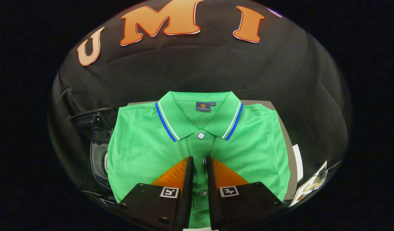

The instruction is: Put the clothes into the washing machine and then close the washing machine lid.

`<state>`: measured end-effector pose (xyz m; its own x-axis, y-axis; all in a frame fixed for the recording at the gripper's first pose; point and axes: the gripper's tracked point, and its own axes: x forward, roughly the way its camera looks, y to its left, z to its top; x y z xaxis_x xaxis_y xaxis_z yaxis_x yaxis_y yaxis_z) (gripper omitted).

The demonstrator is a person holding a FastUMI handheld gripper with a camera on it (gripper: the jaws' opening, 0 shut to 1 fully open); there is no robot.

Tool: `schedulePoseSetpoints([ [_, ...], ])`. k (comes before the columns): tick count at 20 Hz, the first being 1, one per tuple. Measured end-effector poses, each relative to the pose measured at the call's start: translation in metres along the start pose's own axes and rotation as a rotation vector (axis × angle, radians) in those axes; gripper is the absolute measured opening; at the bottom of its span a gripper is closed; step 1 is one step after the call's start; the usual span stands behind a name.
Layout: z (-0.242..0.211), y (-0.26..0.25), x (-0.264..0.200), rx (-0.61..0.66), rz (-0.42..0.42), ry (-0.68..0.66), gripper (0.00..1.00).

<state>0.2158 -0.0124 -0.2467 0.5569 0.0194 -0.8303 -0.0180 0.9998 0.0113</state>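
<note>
A green polo shirt [142, 150] with a blue-and-white striped collar lies folded flat on a grey table [285, 141]. Its button placket runs straight between my fingers. My gripper [199, 162] hangs over the shirt's lower front with its fingers close together and only a narrow slit between them. The cloth there looks smooth and unpinched. Left of the shirt, lower than the table top, stands the dark washing machine [99, 160], with its lid [92, 120] raised and a round opening partly hidden behind the shirt's edge.
A white sheet [298, 162] and a small printed card [314, 185] lie off the table's right edge. The black cloth wall stands close behind the table.
</note>
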Motion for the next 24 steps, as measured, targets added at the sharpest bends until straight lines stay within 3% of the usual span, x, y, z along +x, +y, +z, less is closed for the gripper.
schedulePoseSetpoints([
  [1, 0.005, 0.004, -0.004, 0.015, 0.015, -0.008, 0.33],
  [2, 0.004, 0.003, -0.001, 0.021, 0.014, -0.014, 0.14],
  [9, 0.005, 0.0, -0.003, 0.086, 0.083, -0.107, 0.13],
  [20, 0.05, -0.002, -0.049, 0.178, 0.196, -0.485, 0.12],
  [24, 0.059, -0.002, -0.088, 0.189, 0.232, -0.61, 0.12],
])
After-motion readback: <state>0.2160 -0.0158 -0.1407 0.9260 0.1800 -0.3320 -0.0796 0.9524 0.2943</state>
